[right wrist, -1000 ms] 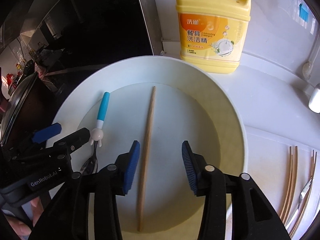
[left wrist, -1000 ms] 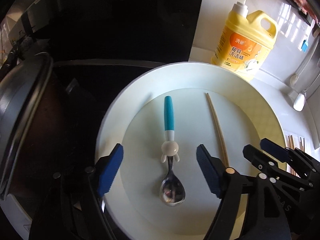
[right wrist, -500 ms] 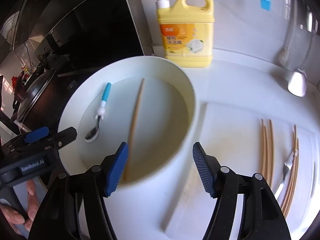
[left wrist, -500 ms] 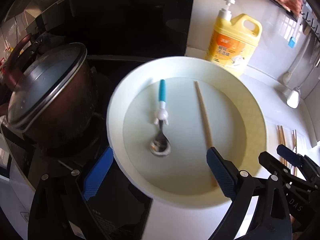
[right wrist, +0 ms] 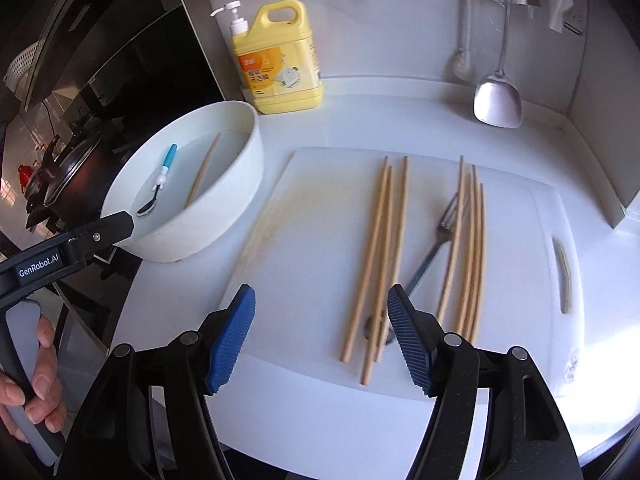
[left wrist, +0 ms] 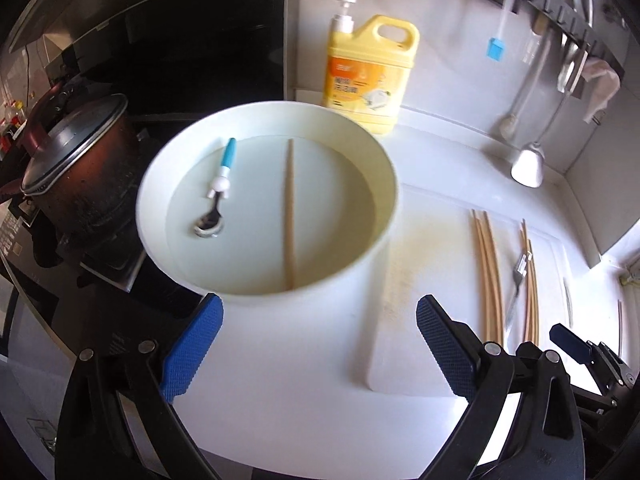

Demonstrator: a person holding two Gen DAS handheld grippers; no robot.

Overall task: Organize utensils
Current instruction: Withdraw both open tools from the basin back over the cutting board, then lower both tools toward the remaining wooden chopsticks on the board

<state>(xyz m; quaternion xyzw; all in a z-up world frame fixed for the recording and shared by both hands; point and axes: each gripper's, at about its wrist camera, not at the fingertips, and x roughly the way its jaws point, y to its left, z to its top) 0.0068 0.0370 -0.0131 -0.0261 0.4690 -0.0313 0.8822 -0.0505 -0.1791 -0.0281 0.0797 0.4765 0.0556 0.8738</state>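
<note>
In my right view, a white bowl (right wrist: 224, 216) sits at the left of the frame, beside the cutting board (right wrist: 304, 216). Inside it lie a spoon (right wrist: 160, 182) with a blue and white handle, its metal head toward the lower left, and one wooden chopstick (right wrist: 202, 170) leaning just to its right. On the board, three chopsticks (right wrist: 380, 252) lie side by side near the middle, running top to bottom. Further right, another group of chopsticks (right wrist: 470, 248) lies the same way, with a metal fork (right wrist: 434, 246) slanting beside them, its prongs touching the bundle.
</note>
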